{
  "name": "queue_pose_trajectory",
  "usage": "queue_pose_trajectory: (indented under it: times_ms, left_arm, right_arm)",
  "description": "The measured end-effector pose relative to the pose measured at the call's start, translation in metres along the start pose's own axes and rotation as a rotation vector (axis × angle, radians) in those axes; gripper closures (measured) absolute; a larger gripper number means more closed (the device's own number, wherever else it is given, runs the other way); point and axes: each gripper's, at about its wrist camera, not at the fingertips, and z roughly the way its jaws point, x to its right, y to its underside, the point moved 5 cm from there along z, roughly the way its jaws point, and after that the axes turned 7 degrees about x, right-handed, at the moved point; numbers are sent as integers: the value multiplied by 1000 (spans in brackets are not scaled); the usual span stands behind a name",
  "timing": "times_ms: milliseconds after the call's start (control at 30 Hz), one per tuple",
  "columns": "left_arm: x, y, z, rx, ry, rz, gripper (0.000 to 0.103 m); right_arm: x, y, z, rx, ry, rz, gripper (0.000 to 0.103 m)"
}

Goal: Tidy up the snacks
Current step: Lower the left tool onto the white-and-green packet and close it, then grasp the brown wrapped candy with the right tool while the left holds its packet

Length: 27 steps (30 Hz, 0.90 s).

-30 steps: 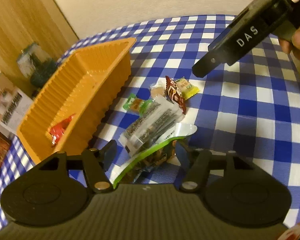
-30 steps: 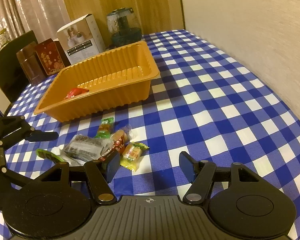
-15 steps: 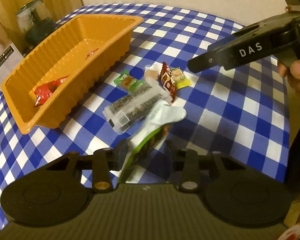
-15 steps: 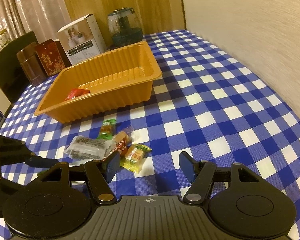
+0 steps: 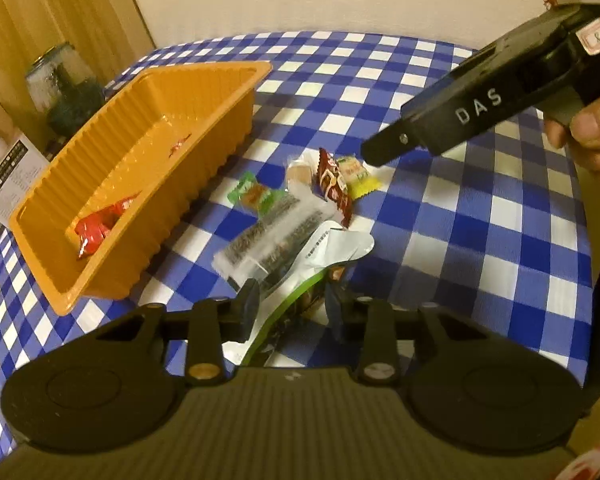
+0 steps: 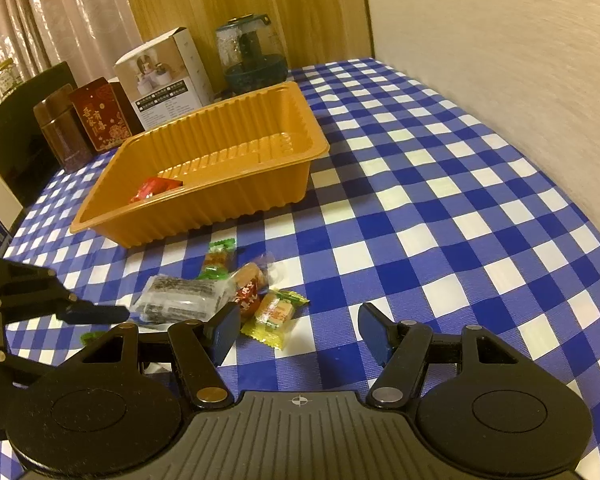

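Observation:
An orange tray holds a red snack. Beside it lie loose snacks: a clear pack of dark bars, a green-wrapped sweet, a dark red packet, a yellow candy. My left gripper is shut on a green-and-white pouch, held just above the cloth. My right gripper is open and empty, low over the cloth just right of the yellow candy; it shows in the left wrist view.
The blue-and-white checked tablecloth covers the table. Behind the tray stand a white box, a glass jar, a red tin and a brown canister. A wall runs along the right side.
My left gripper closed on the green-and-white pouch and lifted it slightly, tilting up toward the tray. My right gripper drifted a little nearer the snack pile, still open.

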Motion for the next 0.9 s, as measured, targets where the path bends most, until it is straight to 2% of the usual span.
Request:
queue_pose_trajectory:
  times_ms: [67,167,233,400,433,500,600,733,900]
  left_arm:
    - [0,0,3,0,7,3,68]
    - [-1,0,8,-22,13,-11,59]
    - [-1,4,13,-60,22,-27,57]
    - [1,6,7,-82,59,-86,58]
    - [2,6,7,-88,62,-92,59]
    - [1,5,7,-97,54,-108,71]
    - [-4,3,6,-99,77,-188,73]
    - [-5,-1,0,-90,73,-244,74]
    - [-12,-4,-18,-41,51,-337,75]
  right_arm:
    - [0,0,1,-2,3,-1,38]
    - [1,1,2,-6,8,5,38]
    - [1,1,2,-7,10,9,38]
    - [-1,0,3,-9,4,9,38]
    - [-2,0,3,-8,4,8,38]
    - [-1,0,3,-6,6,9,38]
    - [0,-1,3,-4,9,3,38]
    - [-1,-1,6,-7,7,-18,38]
    - [-15,-3,10,-14,-57,-68,38]
